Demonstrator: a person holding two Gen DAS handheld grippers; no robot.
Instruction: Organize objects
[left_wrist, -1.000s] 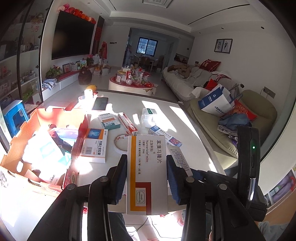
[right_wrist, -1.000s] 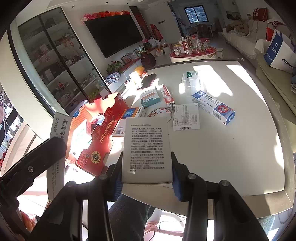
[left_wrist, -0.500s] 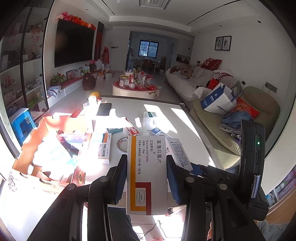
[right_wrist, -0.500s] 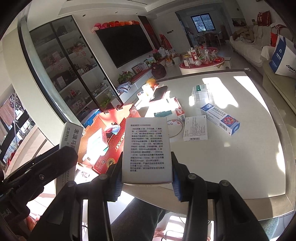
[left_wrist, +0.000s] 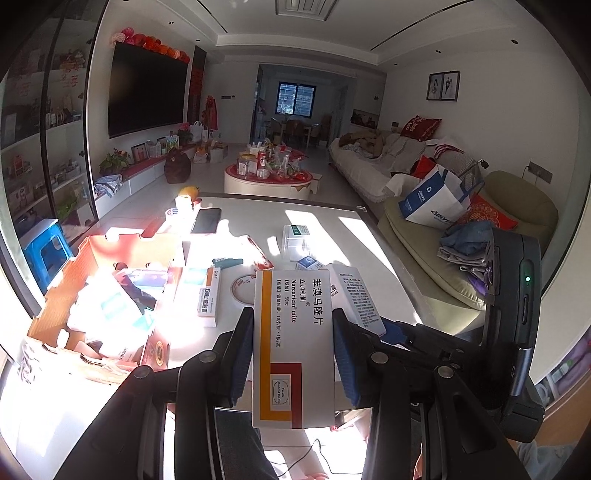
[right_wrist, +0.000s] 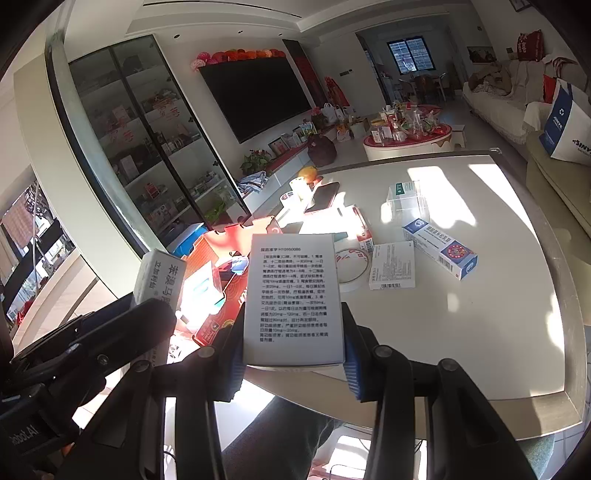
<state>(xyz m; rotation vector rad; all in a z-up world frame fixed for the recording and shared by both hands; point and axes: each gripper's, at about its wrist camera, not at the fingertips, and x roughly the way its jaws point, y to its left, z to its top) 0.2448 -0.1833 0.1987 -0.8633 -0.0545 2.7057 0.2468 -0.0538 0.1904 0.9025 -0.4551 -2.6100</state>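
Both grippers are up over the near edge of the white table (right_wrist: 480, 332), each with a medicine box. The left gripper (left_wrist: 293, 354) has its blue pads clamped on the sides of a white box with an orange stripe (left_wrist: 293, 343), held lengthwise, printed face up. The right gripper (right_wrist: 291, 345) has its pads pressed on a grey-white box of fine print (right_wrist: 293, 299), held the same way. In the left view the two boxes sit just beside each other, the right-hand one at two o'clock from the striped one.

On the table, sunlight falls in hard patches. At nine o'clock from the held boxes sits an open red carton (left_wrist: 110, 291) with packets inside, washed out by glare. At twelve o'clock lies a roll of tape (right_wrist: 351, 267), flat. Just beside it, toward two o'clock, a white leaflet-sided box (right_wrist: 392, 265) lies face down, and past that a blue and white box (right_wrist: 441, 248) lies on its side. Farther off at one o'clock stands a clear plastic case (right_wrist: 406, 199). A dark phone (left_wrist: 206, 220) lies flat toward eleven o'clock at the far edge.

Beyond the table: a round red-rimmed coffee table (left_wrist: 269, 177) crowded with bottles, a wall television (left_wrist: 147, 92) at ten o'clock, a glass cabinet (right_wrist: 147, 147) on the left, a draped sofa (left_wrist: 373, 162) at two o'clock, and a blue and white shopping bag (left_wrist: 432, 199) on an olive seat.
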